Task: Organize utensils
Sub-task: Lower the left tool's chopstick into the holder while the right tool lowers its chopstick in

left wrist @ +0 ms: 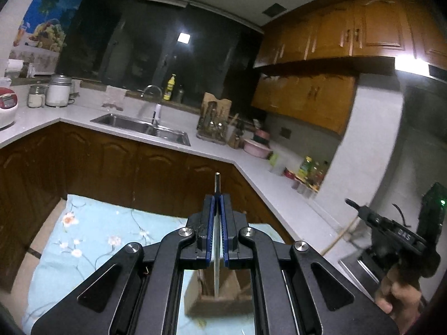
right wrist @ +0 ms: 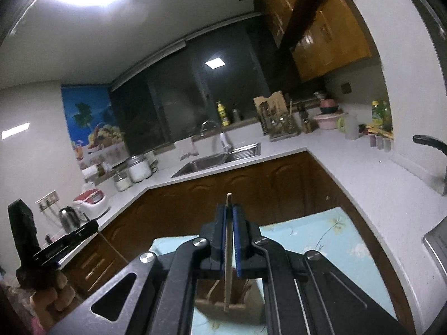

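Observation:
My left gripper (left wrist: 217,198) is shut on a metal chopstick (left wrist: 217,184) that stands upright between the blue pads. Its lower end reaches into a brown wooden utensil holder (left wrist: 220,301) on the floral blue cloth (left wrist: 83,240). My right gripper (right wrist: 229,208) is shut on a wooden chopstick (right wrist: 228,198), also upright. Its lower end reaches into the same holder in the right wrist view (right wrist: 237,305). Each gripper body shows in the other's view: the right one (left wrist: 391,231), the left one (right wrist: 56,248).
An L-shaped white counter (left wrist: 251,167) runs behind the cloth, with a steel sink (left wrist: 145,127), a dish rack (left wrist: 213,122), pink bowls (left wrist: 257,145), jars (left wrist: 58,90) and a rice cooker (left wrist: 7,106). Brown cabinets stand below and above.

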Motion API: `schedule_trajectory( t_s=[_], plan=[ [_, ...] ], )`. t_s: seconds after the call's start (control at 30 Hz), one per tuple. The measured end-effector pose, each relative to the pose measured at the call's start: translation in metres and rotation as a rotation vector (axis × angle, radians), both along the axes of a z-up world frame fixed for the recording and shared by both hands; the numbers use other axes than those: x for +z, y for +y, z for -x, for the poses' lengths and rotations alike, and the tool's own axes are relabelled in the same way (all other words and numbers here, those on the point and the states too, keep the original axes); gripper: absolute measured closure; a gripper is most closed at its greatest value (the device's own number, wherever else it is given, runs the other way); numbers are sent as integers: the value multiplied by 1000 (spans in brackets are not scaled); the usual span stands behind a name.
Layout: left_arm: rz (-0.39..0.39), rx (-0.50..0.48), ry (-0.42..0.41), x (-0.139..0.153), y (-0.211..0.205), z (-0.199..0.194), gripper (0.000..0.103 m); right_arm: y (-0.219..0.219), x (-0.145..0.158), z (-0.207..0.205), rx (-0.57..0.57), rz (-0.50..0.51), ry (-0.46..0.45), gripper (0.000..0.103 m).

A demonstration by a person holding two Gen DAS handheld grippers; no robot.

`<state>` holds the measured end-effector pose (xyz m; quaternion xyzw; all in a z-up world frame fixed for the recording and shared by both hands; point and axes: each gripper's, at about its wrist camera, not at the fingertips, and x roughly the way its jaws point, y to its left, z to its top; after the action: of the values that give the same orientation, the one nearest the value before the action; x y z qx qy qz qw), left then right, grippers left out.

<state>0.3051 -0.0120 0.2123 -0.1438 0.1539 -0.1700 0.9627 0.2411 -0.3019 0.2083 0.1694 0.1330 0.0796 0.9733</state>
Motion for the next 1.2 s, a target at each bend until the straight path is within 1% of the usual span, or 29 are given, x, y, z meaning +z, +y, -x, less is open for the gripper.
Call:
schedule_trajectory(
  t_s=[0.13, 0.2, 0.3, 0.5, 0.63, 0.67, 0.93, 0.97, 1.07, 1.1, 1.13, 1.2],
  plan=[
    [0, 34, 14, -20, -9, -24, 99, -2, -16, -18, -24, -15, 10, 98],
    [-2, 48, 26, -34, -12, -29, 99, -1, -25, -23, -40, -7, 12, 98],
    [17, 39, 58, -62, -16, -37, 99, 2, -46, -29, -51, -10, 30, 98],
    [-35, 20, 131, -103, -33, -41, 99, 9, -85, -43, -28, -28, 110, 98],
    [-56, 5, 166, -117, -38, -44, 99, 14, -102, -51, -8, -23, 159, 98],
    [-59, 6, 163, -118, -37, -43, 98, 15, -104, -52, -8, -22, 164, 98],
    [-83, -9, 181, -116, -38, -47, 98, 10, -103, -60, -3, -28, 181, 97],
    [-85, -9, 183, -116, -38, -48, 98, 11, -103, -60, -1, -31, 186, 93],
    [-87, -23, 197, -113, -39, -50, 98, 11, -104, -61, 4, -40, 203, 92],
    [-90, -23, 197, -111, -39, -49, 96, 11, -105, -60, 5, -45, 206, 91],
    [-88, -32, 197, -110, -38, -48, 94, 9, -106, -59, 6, -56, 209, 87],
    [-66, -52, 188, -107, -34, -42, 77, 5, -105, -56, 6, -86, 202, 69]
  ],
)
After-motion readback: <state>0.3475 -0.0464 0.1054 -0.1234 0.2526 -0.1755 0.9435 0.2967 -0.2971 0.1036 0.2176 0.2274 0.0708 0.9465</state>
